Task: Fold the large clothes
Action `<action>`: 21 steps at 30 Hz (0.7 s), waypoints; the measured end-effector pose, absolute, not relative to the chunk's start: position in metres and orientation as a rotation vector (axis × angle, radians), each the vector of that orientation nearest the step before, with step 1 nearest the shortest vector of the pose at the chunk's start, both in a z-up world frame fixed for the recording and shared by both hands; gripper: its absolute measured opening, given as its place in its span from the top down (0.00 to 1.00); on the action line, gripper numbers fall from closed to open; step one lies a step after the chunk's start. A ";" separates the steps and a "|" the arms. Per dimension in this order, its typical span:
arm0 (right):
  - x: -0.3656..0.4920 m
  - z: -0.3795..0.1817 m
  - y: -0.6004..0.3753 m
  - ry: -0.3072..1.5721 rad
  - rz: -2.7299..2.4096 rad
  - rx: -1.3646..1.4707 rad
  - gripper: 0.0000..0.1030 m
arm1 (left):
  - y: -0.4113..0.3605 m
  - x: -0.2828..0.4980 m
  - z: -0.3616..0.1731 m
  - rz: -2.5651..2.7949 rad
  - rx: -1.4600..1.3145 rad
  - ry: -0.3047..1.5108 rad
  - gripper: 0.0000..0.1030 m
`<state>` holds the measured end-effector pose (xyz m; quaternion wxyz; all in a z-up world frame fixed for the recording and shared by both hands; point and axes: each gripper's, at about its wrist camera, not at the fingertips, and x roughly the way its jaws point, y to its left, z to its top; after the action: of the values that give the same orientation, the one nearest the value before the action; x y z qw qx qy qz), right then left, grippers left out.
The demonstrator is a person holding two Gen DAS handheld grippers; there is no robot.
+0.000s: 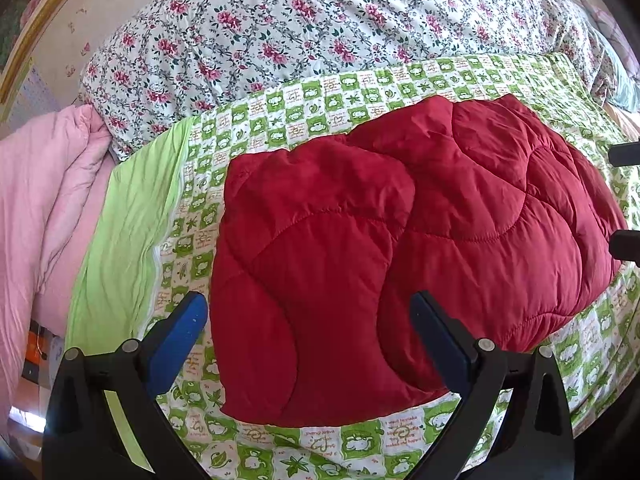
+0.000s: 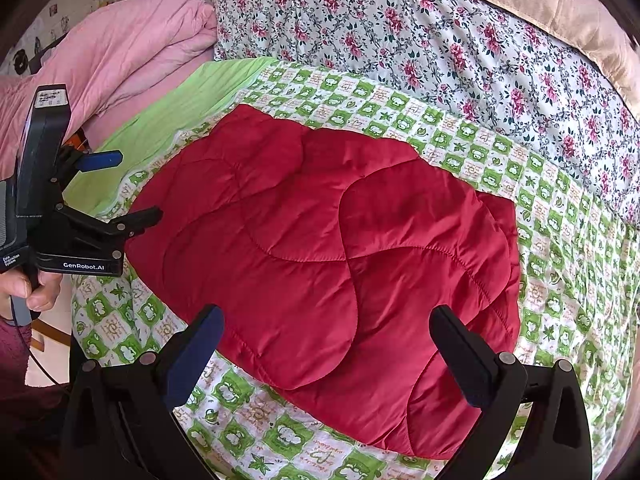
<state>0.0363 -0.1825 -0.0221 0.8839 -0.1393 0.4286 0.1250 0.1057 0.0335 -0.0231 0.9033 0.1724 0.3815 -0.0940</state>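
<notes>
A red quilted jacket (image 1: 360,220) (image 2: 320,240) lies folded into a puffy bundle on a green-and-white checked quilt (image 1: 360,92) (image 2: 540,240). My left gripper (image 1: 308,300) hovers open over the jacket's near left part, its blue-padded fingers (image 1: 180,336) spread wide with nothing between them. The right wrist view shows it from the side (image 2: 128,188), at the jacket's left edge. My right gripper (image 2: 326,312) is open above the near edge of the jacket, holding nothing. Its fingertips poke in at the right edge of the left wrist view (image 1: 624,196).
A floral duvet (image 1: 280,32) (image 2: 440,40) is piled behind the quilt. A pink duvet (image 1: 48,184) (image 2: 120,48) lies to the left, and a beige blanket (image 2: 540,0) at the back right. A hand (image 2: 36,288) holds the left gripper's handle. The bed's near edge drops off below.
</notes>
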 end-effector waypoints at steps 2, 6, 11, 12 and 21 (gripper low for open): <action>0.036 -0.022 -0.183 0.893 0.261 -0.289 0.00 | 0.033 0.106 -0.023 -0.198 0.355 0.788 0.01; 0.037 -0.022 -0.183 0.893 0.260 -0.289 0.00 | 0.033 0.106 -0.022 -0.199 0.359 0.784 0.01; 0.036 -0.023 -0.184 0.892 0.259 -0.287 0.00 | 0.034 0.106 -0.023 -0.201 0.359 0.784 0.01; 0.036 -0.023 -0.184 0.892 0.259 -0.287 0.00 | 0.034 0.106 -0.023 -0.201 0.359 0.784 0.01; 0.036 -0.023 -0.185 0.892 0.258 -0.287 0.00 | 0.031 0.105 -0.020 -0.204 0.360 0.778 0.01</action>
<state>0.0359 -0.1849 -0.0227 0.8843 -0.1381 0.4285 0.1239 0.1046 0.0308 -0.0198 0.9046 0.1740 0.3765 -0.0986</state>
